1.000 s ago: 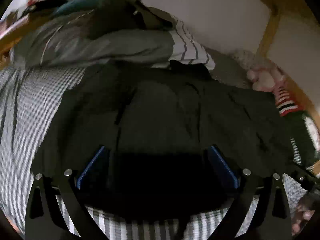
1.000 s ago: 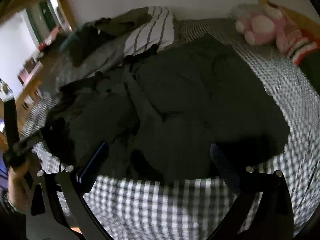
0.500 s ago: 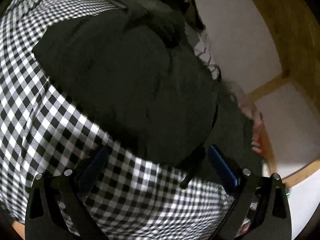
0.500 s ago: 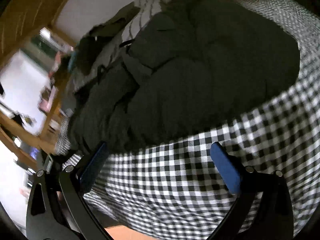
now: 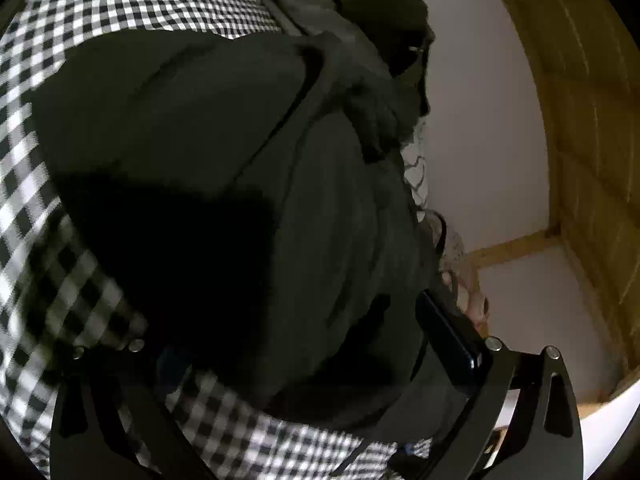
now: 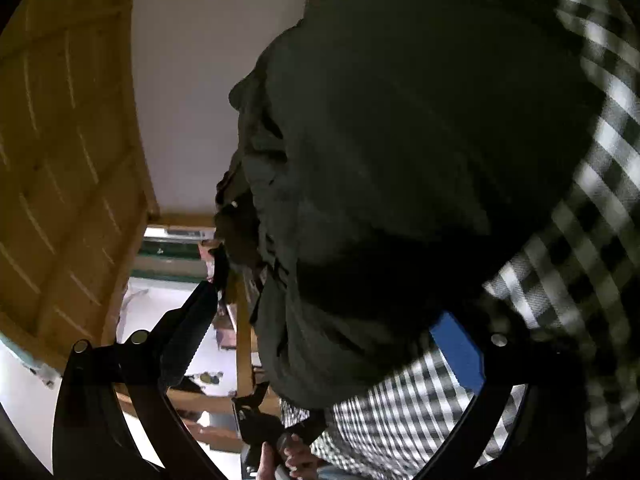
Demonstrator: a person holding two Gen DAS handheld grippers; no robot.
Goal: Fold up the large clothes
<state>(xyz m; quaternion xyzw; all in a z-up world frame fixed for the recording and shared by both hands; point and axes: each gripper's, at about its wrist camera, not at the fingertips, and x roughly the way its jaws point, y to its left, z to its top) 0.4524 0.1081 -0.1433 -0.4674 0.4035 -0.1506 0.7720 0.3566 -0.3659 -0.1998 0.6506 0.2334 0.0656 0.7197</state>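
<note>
A large dark green puffy jacket (image 5: 248, 168) lies spread on a black-and-white checked bed sheet (image 5: 36, 152). It also fills the right wrist view (image 6: 400, 140). My left gripper (image 5: 304, 344) is open, tilted on its side, with the jacket's near edge between its two fingers. My right gripper (image 6: 320, 332) is open, also tilted, with the jacket's opposite near edge between its fingers. The left gripper and the hand that holds it show at the bottom of the right wrist view (image 6: 276, 436).
A pile of other dark and grey clothes (image 5: 372, 12) lies at the far end of the bed. A white wall (image 5: 480, 120) and wooden bed-frame beams (image 5: 580, 140) stand beside the bed. The room beyond (image 6: 168, 300) shows in the right wrist view.
Both grippers have dropped low to the sheet and rolled onto their sides, closing in on the jacket's near edge from either side. Both stay open.
</note>
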